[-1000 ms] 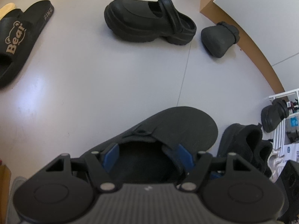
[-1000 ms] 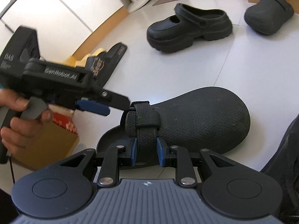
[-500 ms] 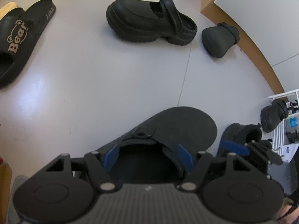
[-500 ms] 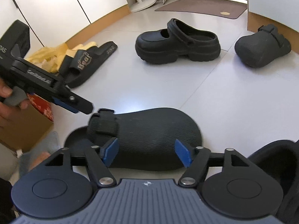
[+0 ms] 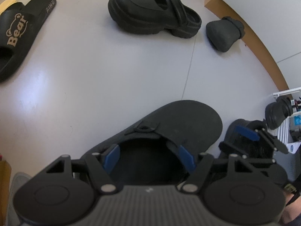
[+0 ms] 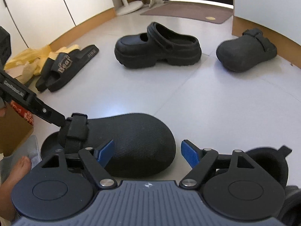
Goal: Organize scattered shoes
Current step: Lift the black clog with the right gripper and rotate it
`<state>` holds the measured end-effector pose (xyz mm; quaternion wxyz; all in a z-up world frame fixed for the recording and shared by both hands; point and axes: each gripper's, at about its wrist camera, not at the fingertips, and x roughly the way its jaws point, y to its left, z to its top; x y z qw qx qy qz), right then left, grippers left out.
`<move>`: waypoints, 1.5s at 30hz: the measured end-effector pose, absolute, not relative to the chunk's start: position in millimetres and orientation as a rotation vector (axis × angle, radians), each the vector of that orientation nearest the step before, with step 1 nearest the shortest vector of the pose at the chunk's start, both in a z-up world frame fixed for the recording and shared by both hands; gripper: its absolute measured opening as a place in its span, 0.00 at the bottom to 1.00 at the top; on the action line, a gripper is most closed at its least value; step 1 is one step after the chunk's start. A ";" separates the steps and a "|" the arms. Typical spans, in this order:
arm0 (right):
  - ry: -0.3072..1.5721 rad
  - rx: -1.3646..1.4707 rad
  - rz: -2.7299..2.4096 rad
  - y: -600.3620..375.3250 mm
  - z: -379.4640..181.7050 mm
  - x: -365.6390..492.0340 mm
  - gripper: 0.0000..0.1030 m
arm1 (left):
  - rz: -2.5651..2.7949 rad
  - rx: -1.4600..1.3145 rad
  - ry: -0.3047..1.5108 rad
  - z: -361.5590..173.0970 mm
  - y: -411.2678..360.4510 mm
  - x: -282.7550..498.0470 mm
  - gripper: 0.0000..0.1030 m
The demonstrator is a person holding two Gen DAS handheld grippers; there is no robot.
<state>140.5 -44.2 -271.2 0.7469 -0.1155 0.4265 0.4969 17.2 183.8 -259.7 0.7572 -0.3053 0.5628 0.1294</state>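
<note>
A black textured clog (image 5: 178, 124) (image 6: 131, 141) lies on the white floor right before both grippers. My left gripper (image 5: 148, 156) is open, its blue pads at either side of the clog's heel opening. It shows in the right wrist view (image 6: 47, 113), its tip at the clog's strap. My right gripper (image 6: 148, 152) is open and empty above the clog's toe; it shows in the left wrist view (image 5: 259, 139). A black platform clog (image 6: 158, 47) (image 5: 154, 17), a matching textured clog (image 6: 244, 50) (image 5: 223, 33) and a black "Bear" slide (image 6: 64, 67) (image 5: 17, 35) lie farther off.
Another black shoe (image 6: 267, 167) (image 5: 244, 137) lies at the right. A white rack (image 5: 289, 120) holding a shoe stands at the far right. Yellow paper (image 6: 28, 60) and a cardboard box (image 6: 11, 131) are at the left. A brown mat (image 6: 188, 11) lies by the door.
My right gripper has let go of the clog's strap, opened, and pulled back to the right. The left gripper has stayed open at the clog's heel.
</note>
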 end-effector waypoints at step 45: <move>0.698 -0.614 1.276 -21.4 -269.8 81.1 0.86 | 0.092 -0.600 1.164 -255.8 158.4 41.9 0.20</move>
